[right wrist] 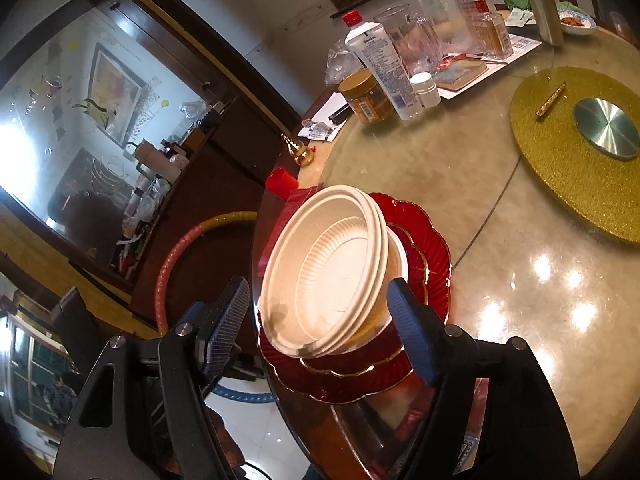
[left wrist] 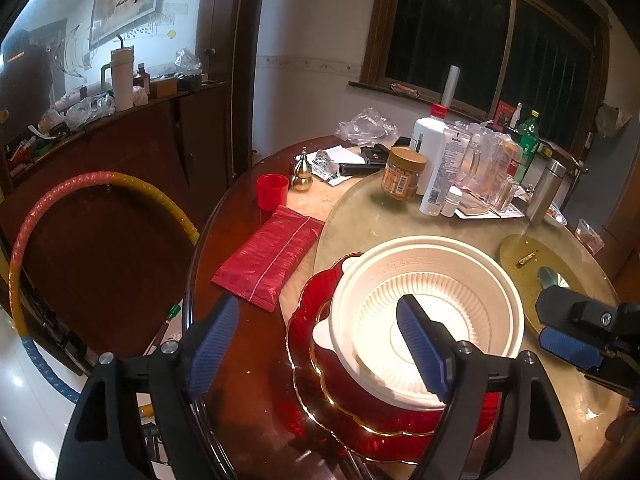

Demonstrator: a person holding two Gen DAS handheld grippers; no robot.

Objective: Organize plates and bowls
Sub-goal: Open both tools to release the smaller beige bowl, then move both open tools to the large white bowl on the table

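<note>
Two grippers stand open, gripping nothing: left gripper (left wrist: 320, 344) at lower centre, right gripper (right wrist: 320, 328) likewise. Between each pair, white bowls (left wrist: 428, 312), seemingly nested, rest on stacked red plates (left wrist: 360, 412) at the table (right wrist: 520, 320) edge.

Home dining room: round table (right wrist: 500, 208) with lazy Susan (right wrist: 560, 168), wooden sideboard (left wrist: 132, 140), framed painting (left wrist: 124, 0).

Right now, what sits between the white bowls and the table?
Two stacked red plates, smaller on larger, carry the white bowls; the table is beneath. Clearest in the right wrist view.
</note>
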